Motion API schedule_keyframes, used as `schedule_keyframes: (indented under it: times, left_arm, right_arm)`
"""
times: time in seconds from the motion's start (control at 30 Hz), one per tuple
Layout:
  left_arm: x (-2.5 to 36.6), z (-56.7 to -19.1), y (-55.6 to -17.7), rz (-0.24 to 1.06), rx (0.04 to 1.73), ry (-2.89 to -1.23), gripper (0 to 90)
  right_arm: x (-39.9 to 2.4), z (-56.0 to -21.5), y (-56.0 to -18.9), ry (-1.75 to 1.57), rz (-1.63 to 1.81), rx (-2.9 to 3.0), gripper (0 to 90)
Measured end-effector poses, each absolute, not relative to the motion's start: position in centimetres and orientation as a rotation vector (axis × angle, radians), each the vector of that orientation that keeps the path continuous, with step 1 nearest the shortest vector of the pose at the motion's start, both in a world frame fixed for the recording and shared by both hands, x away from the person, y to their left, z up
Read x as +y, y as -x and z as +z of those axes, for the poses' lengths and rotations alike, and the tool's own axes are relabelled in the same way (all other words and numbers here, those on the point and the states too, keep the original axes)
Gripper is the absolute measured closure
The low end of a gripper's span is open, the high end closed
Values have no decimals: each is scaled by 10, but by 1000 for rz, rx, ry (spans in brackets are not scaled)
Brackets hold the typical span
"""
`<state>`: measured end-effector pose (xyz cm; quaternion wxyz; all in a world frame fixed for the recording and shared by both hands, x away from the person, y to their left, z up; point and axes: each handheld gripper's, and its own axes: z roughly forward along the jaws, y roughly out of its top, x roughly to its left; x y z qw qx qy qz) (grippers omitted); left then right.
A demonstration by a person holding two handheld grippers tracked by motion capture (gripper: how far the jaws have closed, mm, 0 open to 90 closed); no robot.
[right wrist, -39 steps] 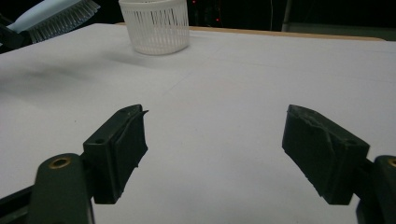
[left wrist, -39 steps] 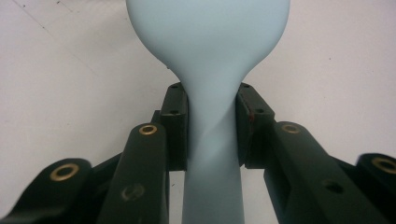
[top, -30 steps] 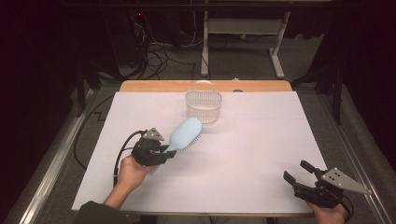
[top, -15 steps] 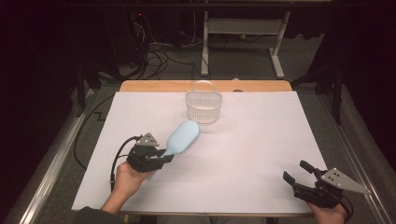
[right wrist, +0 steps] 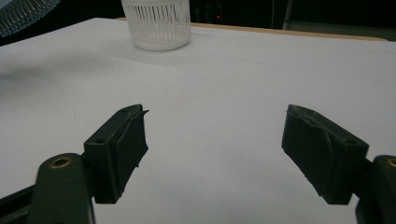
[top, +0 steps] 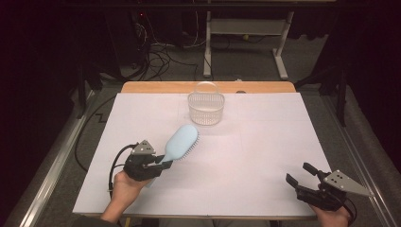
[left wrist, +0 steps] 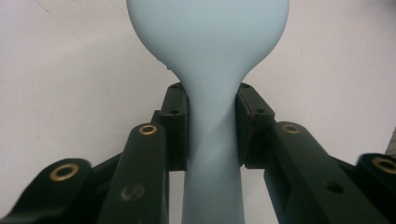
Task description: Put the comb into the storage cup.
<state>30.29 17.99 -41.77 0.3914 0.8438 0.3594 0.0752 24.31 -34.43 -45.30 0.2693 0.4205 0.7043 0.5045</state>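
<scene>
A pale blue hairbrush (top: 182, 141) is held above the white table, head pointing toward the far right, bristles facing right and down. My left gripper (top: 161, 165) is shut on its handle; in the left gripper view both pads press the narrow neck of the hairbrush (left wrist: 212, 126), at my left gripper (left wrist: 212, 123). A white slatted basket (top: 205, 108) stands empty at the far middle of the table, also seen as the basket (right wrist: 156, 23) in the right gripper view. My right gripper (top: 300, 174) rests near the front right corner, open, with nothing between the jaws of my right gripper (right wrist: 215, 149).
The white sheet (top: 265, 142) covers the table, with a wooden edge (top: 156, 87) at the back. Table legs and cables lie on the dark floor beyond. A metal rail (top: 56, 156) runs along the left side.
My left hand has carried the hairbrush a little toward the near left. The right gripper has stayed in place.
</scene>
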Motion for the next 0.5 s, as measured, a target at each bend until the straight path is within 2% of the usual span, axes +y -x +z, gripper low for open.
schedule_keyframes:
  times: [0.5]
  left_arm:
    - [177, -422, -293, 186, 889, -2089, 675]
  right_arm:
    - [-326, -448, -243, -1098, 1496, 1902, 216]
